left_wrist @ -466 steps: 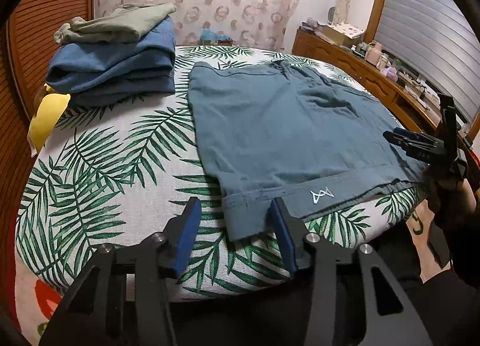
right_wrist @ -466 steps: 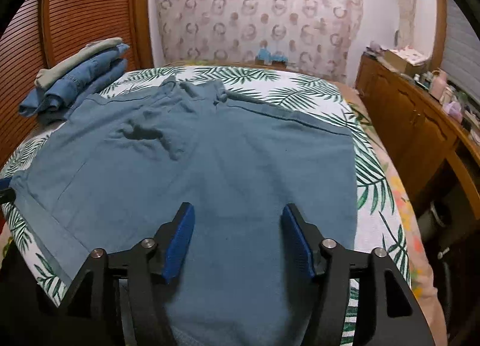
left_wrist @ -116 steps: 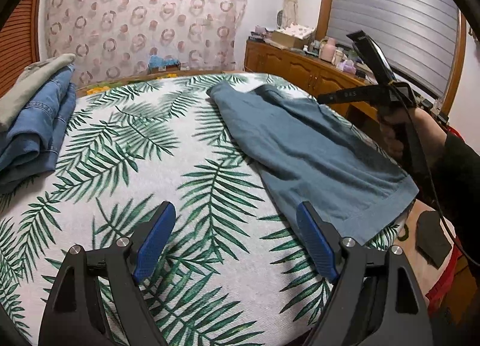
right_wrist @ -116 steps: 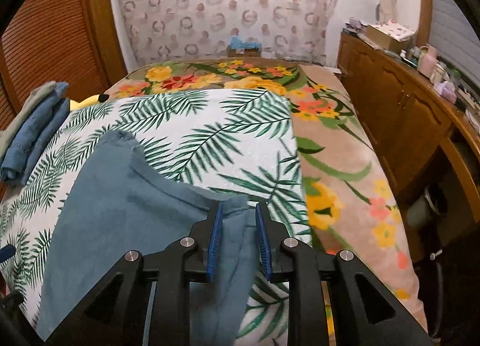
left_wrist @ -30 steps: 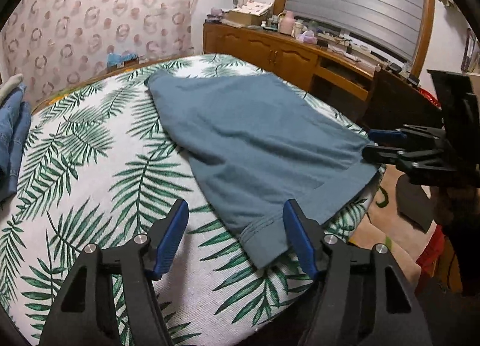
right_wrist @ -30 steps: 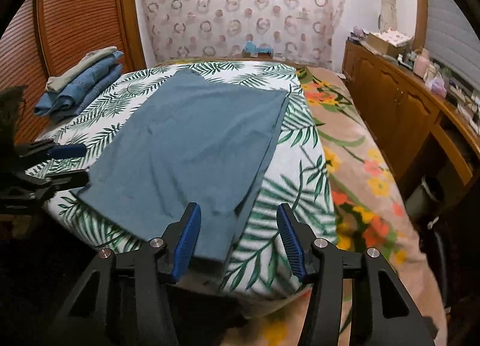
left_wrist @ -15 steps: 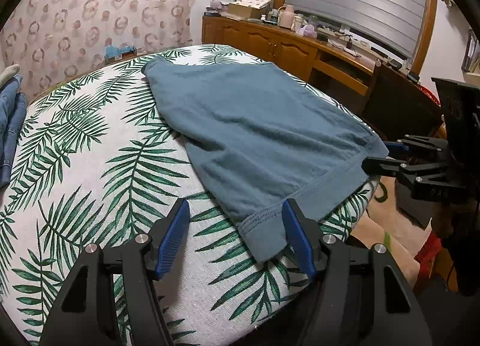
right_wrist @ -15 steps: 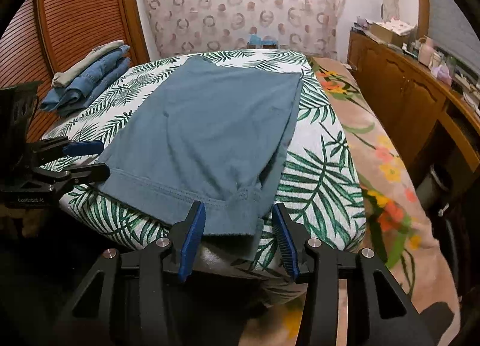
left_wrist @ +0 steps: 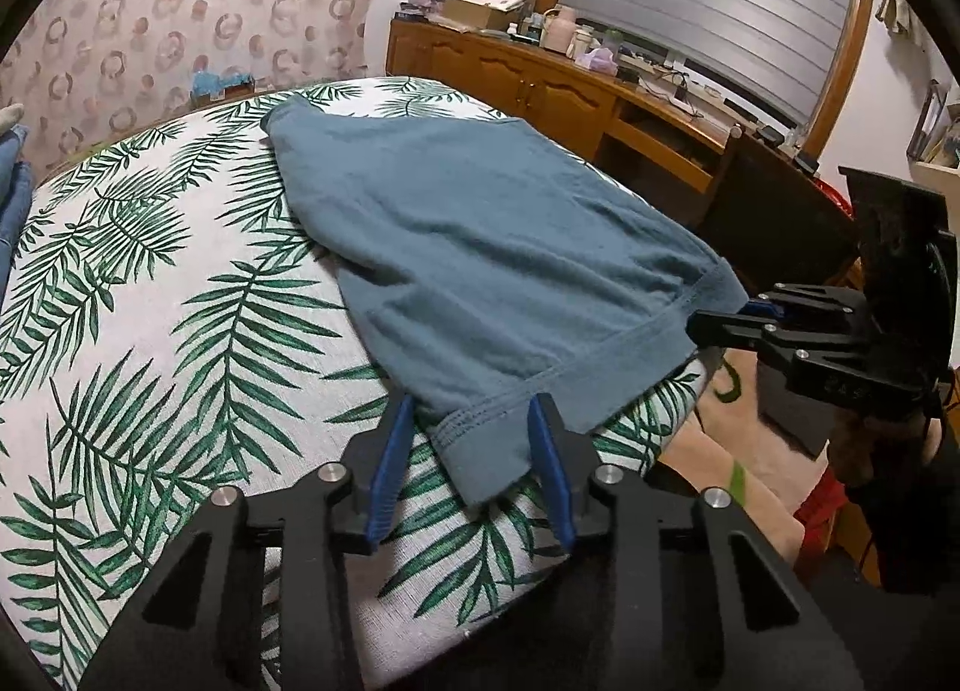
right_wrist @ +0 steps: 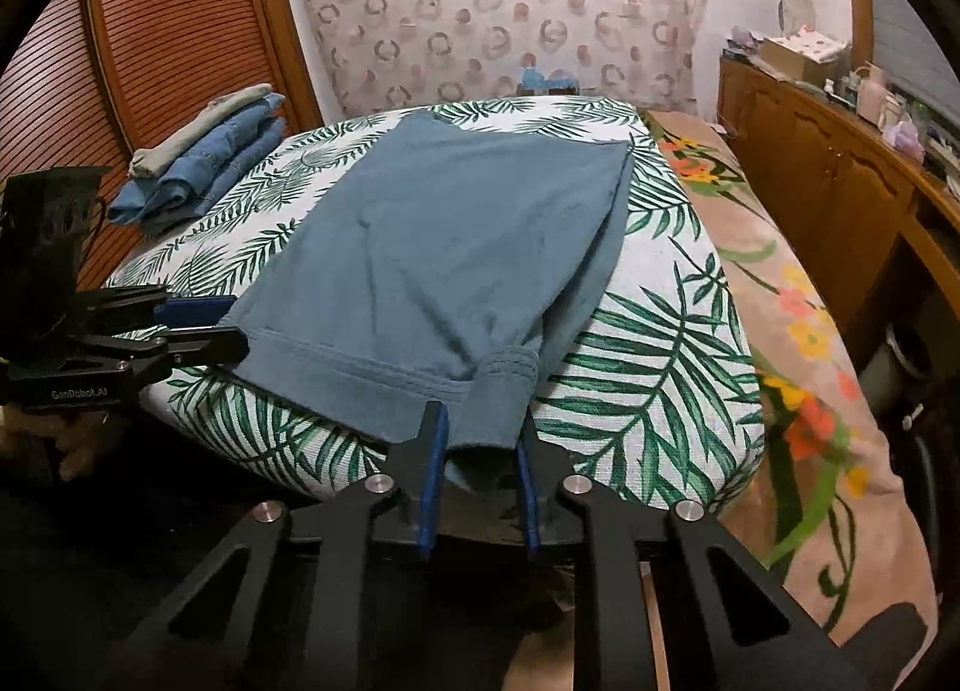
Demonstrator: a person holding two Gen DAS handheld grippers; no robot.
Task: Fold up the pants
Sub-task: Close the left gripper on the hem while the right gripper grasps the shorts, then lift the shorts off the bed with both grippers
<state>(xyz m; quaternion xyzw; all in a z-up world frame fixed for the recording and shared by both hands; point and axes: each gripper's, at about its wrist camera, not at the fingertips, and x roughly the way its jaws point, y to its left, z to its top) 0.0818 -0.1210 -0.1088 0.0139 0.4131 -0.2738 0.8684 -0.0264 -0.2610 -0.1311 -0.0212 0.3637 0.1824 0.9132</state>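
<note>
Done: pants [right_wrist: 444, 247] lie folded lengthwise on bed [right_wrist: 660, 331]
Left: crosswise fold
Left gripper [left_wrist: 474, 451]: part-open astride hem corner
Right gripper [right_wrist: 480, 451]: likewise, ungripped

Bed [right_wrist: 660, 331] with palm-leaf cover carries folded blue-grey pants [right_wrist: 456, 247] at its near edge; stacked clothes [right_wrist: 204, 163] lie beyond the pants, far left.

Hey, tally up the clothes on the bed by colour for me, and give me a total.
Teal-blue: 1, the pants at both grippers.
Blue denim: 2, as far as the folds show, in the folded stack.
Pale grey-green: 1, on top of the stack.
Total: 4
</note>
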